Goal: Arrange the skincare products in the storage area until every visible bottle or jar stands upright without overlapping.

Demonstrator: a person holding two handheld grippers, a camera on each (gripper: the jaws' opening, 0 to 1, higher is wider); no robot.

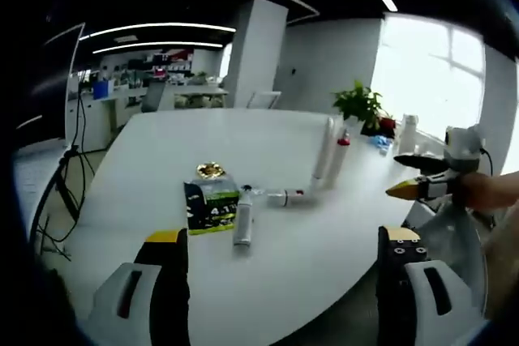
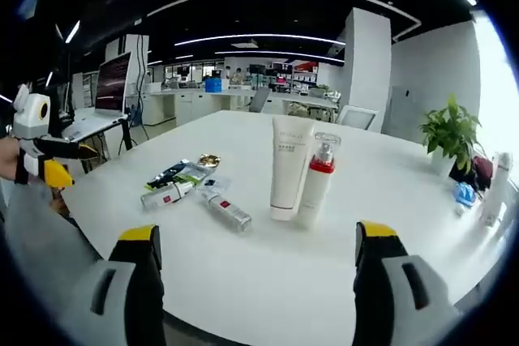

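Left gripper view looks across the white bench (image 1: 268,143) from its near edge, and my left gripper (image 1: 285,261) hangs just above that edge with its jaws wide and nothing between them. Near the middle of the bench a green packet (image 1: 209,204) lies flat, a small gold-lidded jar (image 1: 210,170) just behind it. A clear bottle (image 1: 242,216) lies on its side touching the packet's right edge, and a second small bottle (image 1: 285,197) lies on its side just beyond. Toward the far right edge a white tube (image 1: 323,151) and a red-collared pump bottle (image 1: 338,160) stand upright side by side. My right gripper (image 1: 422,188) shows off the bench's right edge.

In the right gripper view my right gripper (image 2: 261,269) is also wide and holds nothing. The tube (image 2: 286,168) and pump bottle (image 2: 317,180) stand nearest, the lying bottles (image 2: 227,210) and packet (image 2: 174,176) to their left. A potted plant (image 2: 450,131) stands at the far right corner.
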